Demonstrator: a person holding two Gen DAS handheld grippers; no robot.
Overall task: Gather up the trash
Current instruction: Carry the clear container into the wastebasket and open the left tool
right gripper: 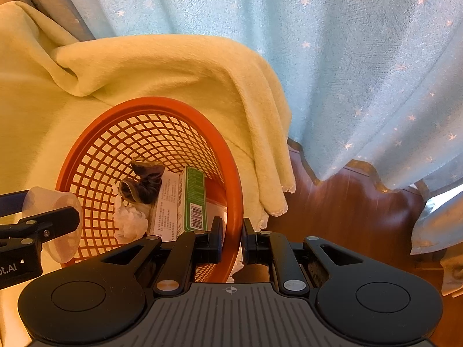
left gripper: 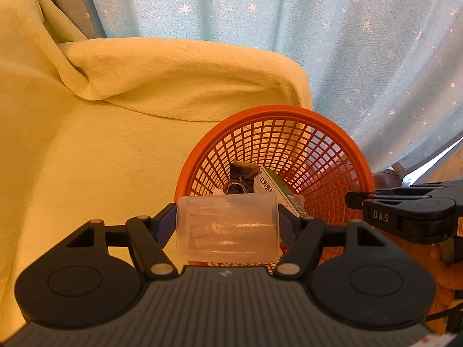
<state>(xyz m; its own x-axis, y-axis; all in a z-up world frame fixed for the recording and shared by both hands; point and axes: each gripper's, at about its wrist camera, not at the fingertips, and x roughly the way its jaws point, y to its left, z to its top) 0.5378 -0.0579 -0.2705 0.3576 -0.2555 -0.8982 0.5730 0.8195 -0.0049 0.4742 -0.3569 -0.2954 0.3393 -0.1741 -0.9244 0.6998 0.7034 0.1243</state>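
— Over the basket (left gripper: 332,133), what is the left claw (left gripper: 228,222) doing?

— It holds a clear cup (left gripper: 228,228) on its side, one finger pressed to each end. The cup hangs just above the near rim of the orange mesh basket.

— And in the right wrist view?

— The same cup (right gripper: 62,225) shows at the basket's left edge, with the left claw (right gripper: 43,225) clamped on it.

— The right claw (right gripper: 231,240)?

— Narrow, its fingers closed on the basket (right gripper: 231,156) rim: one finger inside the wall, one outside. From the left wrist view that right claw (left gripper: 356,199) reaches the basket's right side.

— What lies inside the basket?

— A green and white box (right gripper: 188,199) leaning against the right wall, a dark crumpled scrap (right gripper: 144,185) to its left, and white crumpled paper (right gripper: 130,222) nearer the camera than the scrap. The box (left gripper: 277,190) and scrap (left gripper: 243,176) also show just beyond the cup.

— What surrounds the basket?

— A yellow blanket (left gripper: 101,144) lies behind it and to its left. A pale blue curtain (right gripper: 347,72) with small stars hangs beyond. Wooden floor (right gripper: 347,202) shows to the basket's right.
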